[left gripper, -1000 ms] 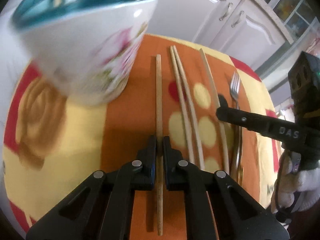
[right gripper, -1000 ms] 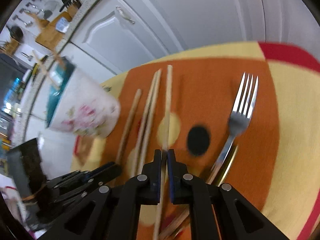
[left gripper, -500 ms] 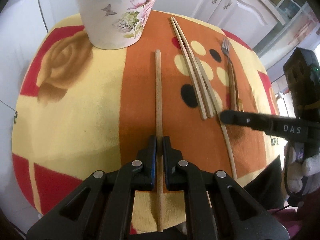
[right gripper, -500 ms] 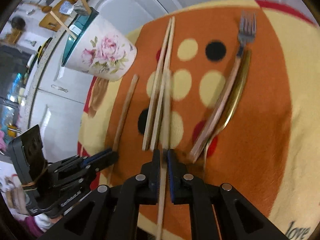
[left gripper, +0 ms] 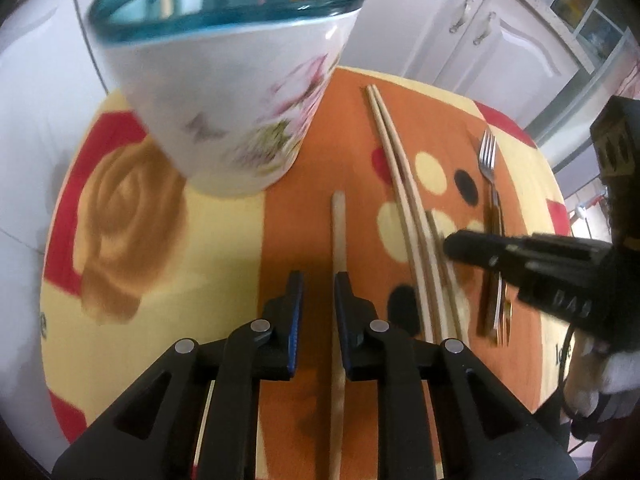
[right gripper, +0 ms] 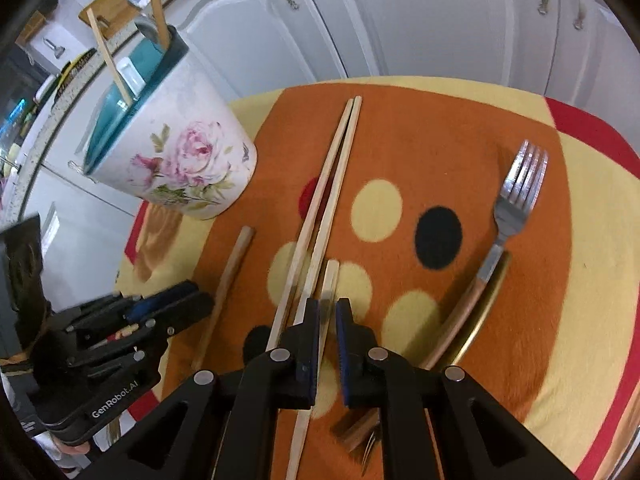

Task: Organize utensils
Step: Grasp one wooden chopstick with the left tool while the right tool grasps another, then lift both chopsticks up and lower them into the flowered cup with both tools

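The left gripper (left gripper: 318, 280), spread, straddles a chopstick (left gripper: 337, 248) lying lengthwise along its fingers; the right gripper (right gripper: 328, 306) (also parted) brackets another chopstick (right gripper: 329, 284) likewise.

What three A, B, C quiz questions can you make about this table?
1. Where is the fork? A on the floor; B right of the chopsticks; C in a drawer.
2. What colour is the cup inside? A teal; B red; C black.
3. The left gripper is: A shut; B out of view; C open.
Answers: B, it lies on the cloth to their right; A, rim and inside show teal; C, a gap shows between its fingers.
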The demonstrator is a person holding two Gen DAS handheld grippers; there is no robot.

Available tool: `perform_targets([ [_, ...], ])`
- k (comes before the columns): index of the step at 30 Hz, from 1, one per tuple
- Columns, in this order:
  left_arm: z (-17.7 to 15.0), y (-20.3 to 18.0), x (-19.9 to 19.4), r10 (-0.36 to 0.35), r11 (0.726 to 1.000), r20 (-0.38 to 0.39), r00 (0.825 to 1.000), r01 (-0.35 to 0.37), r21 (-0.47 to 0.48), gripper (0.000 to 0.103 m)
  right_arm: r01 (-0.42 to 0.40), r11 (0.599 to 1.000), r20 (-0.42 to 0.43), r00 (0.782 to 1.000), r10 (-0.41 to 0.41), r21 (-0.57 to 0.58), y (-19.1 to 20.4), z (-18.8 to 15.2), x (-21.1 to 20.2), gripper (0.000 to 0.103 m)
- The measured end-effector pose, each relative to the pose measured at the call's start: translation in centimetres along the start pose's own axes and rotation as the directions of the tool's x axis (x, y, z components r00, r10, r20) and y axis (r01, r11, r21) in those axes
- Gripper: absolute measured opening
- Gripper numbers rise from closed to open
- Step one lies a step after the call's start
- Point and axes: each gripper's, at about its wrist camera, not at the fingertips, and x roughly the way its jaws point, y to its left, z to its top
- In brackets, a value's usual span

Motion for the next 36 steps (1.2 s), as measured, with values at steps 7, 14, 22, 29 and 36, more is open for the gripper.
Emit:
perform_targets([
  [7, 1.8, -0.8, 1.6, 0.016, 1.0, -0.013, 1.0, -0.016, 0.027, 0.022, -0.008, 1.0, -0.016, 1.0, 0.008, 0.008, 0.4, 0.8, 1.1, 0.007],
  [14, 2.5, -1.3, 2.2, 0.034, 0.997, 0.006, 0.999, -0.034, 0.069, 0.022, -0.032, 0.999, 0.0, 0.999, 0.032, 0.008, 0.3, 1.8, 1.5, 0.007],
  [22, 1.3, 0.8, 0.1, -0.052, 0.999, 0.029, 0.998, 0.052, -0.003, 0.006, -0.071, 0.997, 0.078, 0.994, 0.071, -0.012, 0.4, 0.3, -1.5, 0.006],
  [29, 0.5, 2.6, -6.5, -0.131, 0.989, 0.15, 0.98, 0.14, -0.052, 0.006, -0.144, 0.988, 0.233, 0.961, 0.152, -0.05, 1.5, 0.3, -9.0, 0.005],
  [36, -0.6, 2.5, -13.4, -0.154, 0.987, 0.273, 0.95, 0.16, 0.0, 0.006, -0.131, 0.986, 0.319, 0.934, 0.158, -0.105, 3.1, -0.2, -13.3, 0.005],
])
